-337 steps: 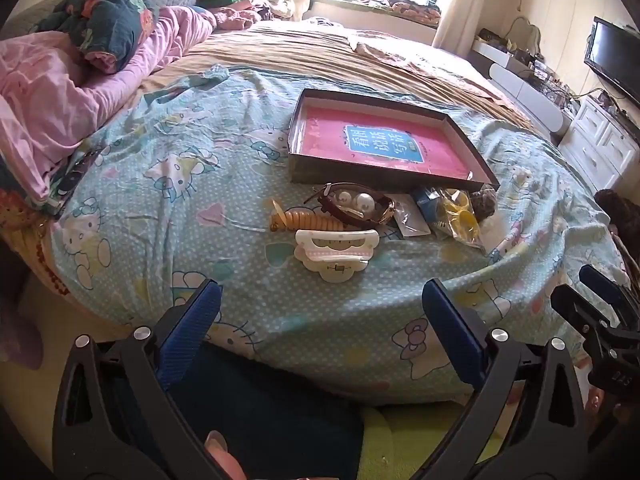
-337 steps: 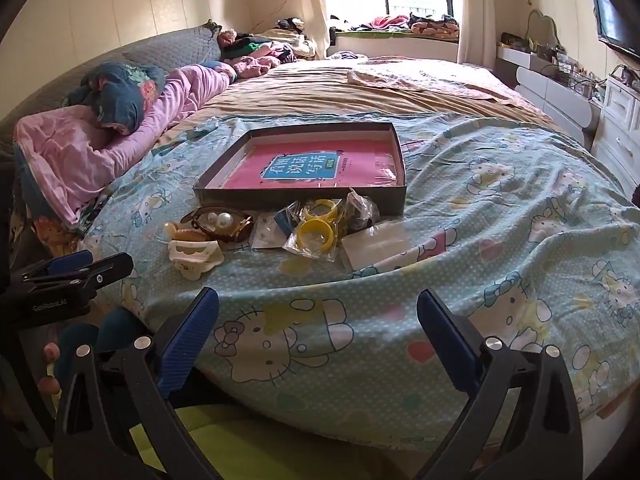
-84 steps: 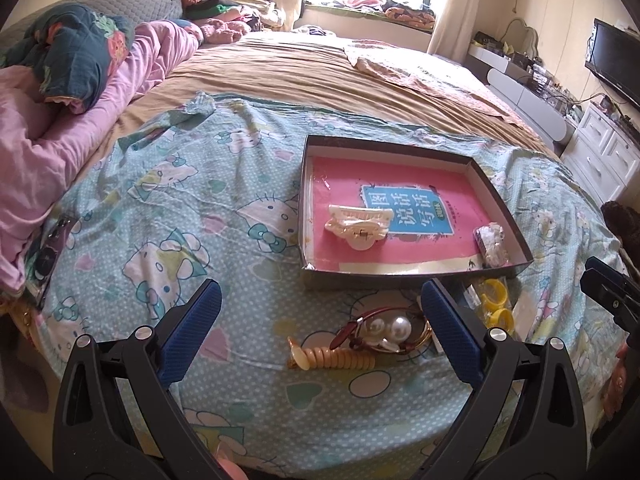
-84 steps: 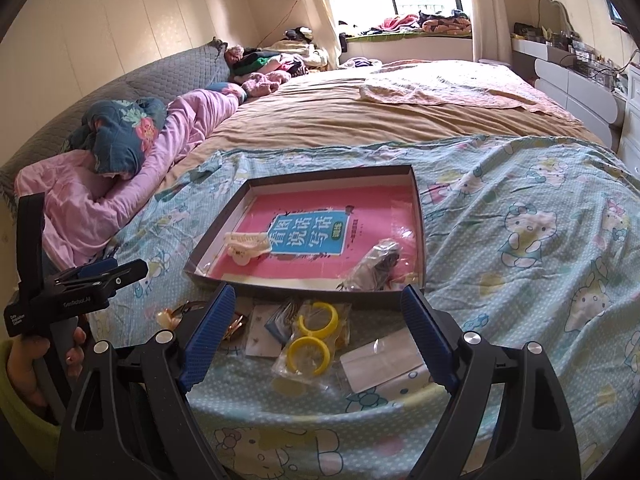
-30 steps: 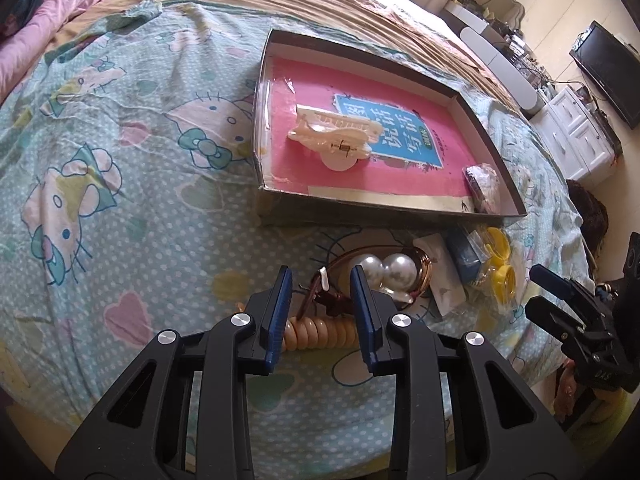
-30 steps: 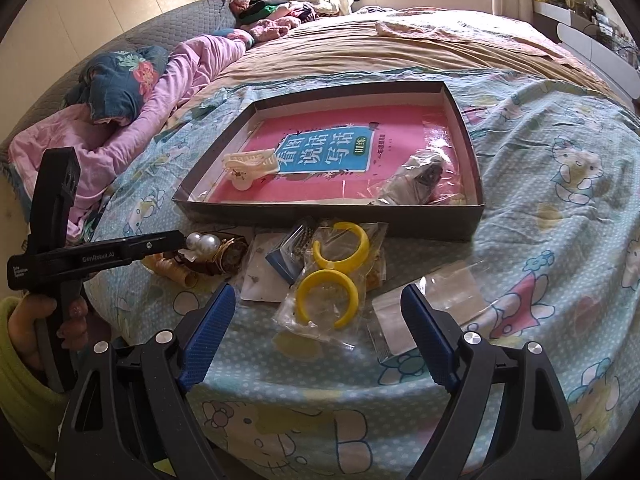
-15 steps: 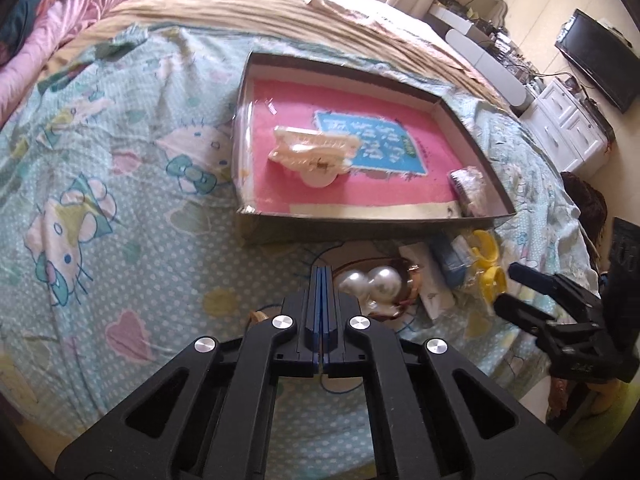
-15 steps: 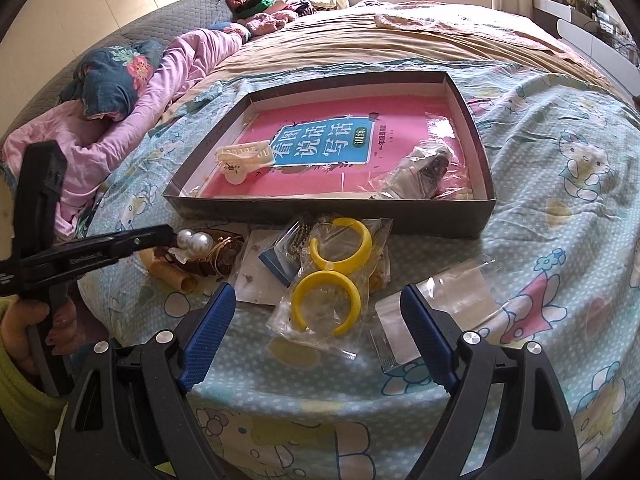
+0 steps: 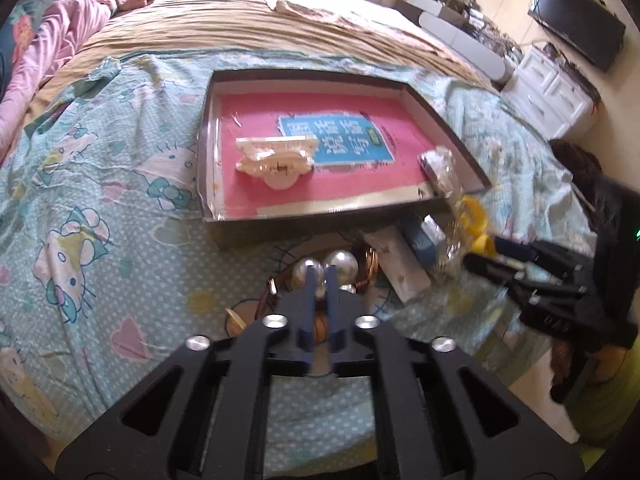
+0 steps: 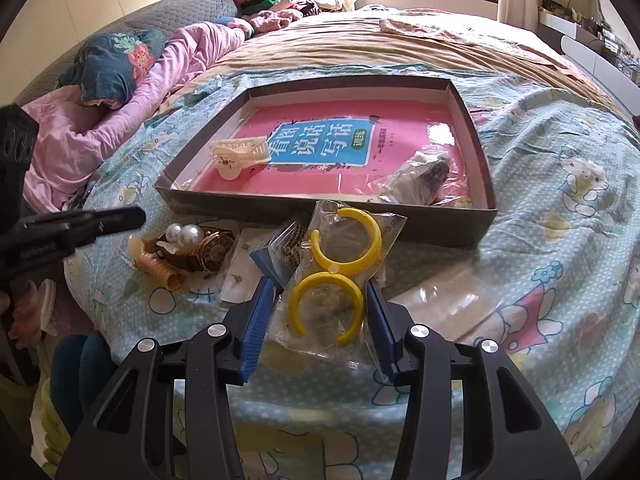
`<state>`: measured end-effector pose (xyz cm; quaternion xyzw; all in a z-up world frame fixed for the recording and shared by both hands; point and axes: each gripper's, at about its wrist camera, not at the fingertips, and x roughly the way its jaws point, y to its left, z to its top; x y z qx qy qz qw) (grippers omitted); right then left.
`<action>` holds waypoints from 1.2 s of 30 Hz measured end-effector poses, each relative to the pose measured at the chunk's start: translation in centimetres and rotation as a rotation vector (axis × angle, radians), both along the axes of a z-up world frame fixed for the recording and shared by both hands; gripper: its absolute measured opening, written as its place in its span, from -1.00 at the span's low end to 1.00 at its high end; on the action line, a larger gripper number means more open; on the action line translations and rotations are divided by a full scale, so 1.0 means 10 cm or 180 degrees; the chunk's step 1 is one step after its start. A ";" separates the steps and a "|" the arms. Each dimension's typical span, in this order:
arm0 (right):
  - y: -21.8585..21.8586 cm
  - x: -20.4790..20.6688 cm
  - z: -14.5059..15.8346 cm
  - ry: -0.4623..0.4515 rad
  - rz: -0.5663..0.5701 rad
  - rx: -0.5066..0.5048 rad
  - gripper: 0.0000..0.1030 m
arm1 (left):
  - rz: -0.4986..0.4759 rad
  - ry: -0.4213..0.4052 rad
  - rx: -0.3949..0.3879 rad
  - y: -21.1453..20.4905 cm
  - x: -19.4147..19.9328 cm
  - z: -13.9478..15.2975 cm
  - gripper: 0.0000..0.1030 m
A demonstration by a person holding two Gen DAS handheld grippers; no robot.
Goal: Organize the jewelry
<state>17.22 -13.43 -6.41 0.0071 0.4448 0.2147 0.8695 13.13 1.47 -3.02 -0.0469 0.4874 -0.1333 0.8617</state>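
Note:
A dark tray (image 10: 320,204) with a pink base lies on the bed, holding a white hair claw (image 10: 240,154) and a bagged dark piece (image 10: 420,178). In front of it lies a clear bag of yellow hoops (image 10: 332,280). My right gripper (image 10: 319,282) straddles that bag. Its jaws are closing, and the pads stand right at the bag's sides. A pearl-and-bronze piece (image 9: 340,264) rests left of the bag beside a spiral hair tie (image 10: 158,270). My left gripper (image 9: 319,276) hovers just above them. Its jaws are opening by a thin gap and grip nothing.
Small cards and packets (image 10: 240,276) lie between the pearl piece and the hoop bag, with an empty clear bag (image 10: 440,304) to the right. Pink bedding (image 10: 80,144) is piled at the left. The bed's front edge runs just below both grippers.
The right jaws came in from wide to flank the hoop bag. The left jaws closed fully, then parted a little, while that gripper lifted slightly over the pearl piece.

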 end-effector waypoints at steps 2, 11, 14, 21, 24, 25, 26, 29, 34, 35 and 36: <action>-0.03 -0.01 0.05 -0.0036 -0.0007 0.0033 -0.14 | 0.0047 0.0036 0.0071 -0.01 -0.03 -0.05 -0.32; -0.14 0.00 0.14 -0.0097 -0.0040 0.0116 -0.14 | 0.0051 0.0085 0.0152 -0.07 -0.01 -0.14 0.35; -0.19 0.00 0.17 -0.0114 -0.0067 0.0145 -0.14 | 0.0105 0.0108 0.0154 -0.02 -0.08 -0.17 0.50; -0.21 0.02 0.17 -0.0102 -0.0077 0.0180 -0.14 | 0.0268 0.0243 0.0328 0.06 -0.10 -0.40 0.67; -0.20 0.02 0.18 -0.0109 -0.0068 0.0184 -0.15 | 0.0331 0.0171 0.0321 0.07 -0.08 -0.43 0.66; -0.21 0.02 0.18 -0.0114 -0.0073 0.0188 -0.15 | 0.0353 0.0147 0.0345 0.07 -0.07 -0.43 0.51; -0.21 0.02 0.19 -0.0118 -0.0079 0.0189 -0.15 | 0.0372 0.0121 0.0378 0.08 -0.06 -0.43 0.08; -0.22 0.02 0.21 -0.0138 -0.0100 0.0193 -0.15 | 0.0396 0.0066 0.0430 0.12 -0.07 -0.42 -0.76; -0.23 0.03 0.27 -0.0180 -0.0101 0.0202 -0.15 | 0.0394 0.0077 0.0306 0.20 -0.15 -0.33 -0.77; -0.23 0.03 0.28 -0.0193 -0.0095 0.0205 -0.15 | 0.0392 0.0052 0.0291 0.19 -0.17 -0.30 -0.78; -0.23 0.03 0.29 -0.0205 -0.0089 0.0207 -0.15 | 0.0393 0.0009 0.0274 0.20 -0.19 -0.24 -0.78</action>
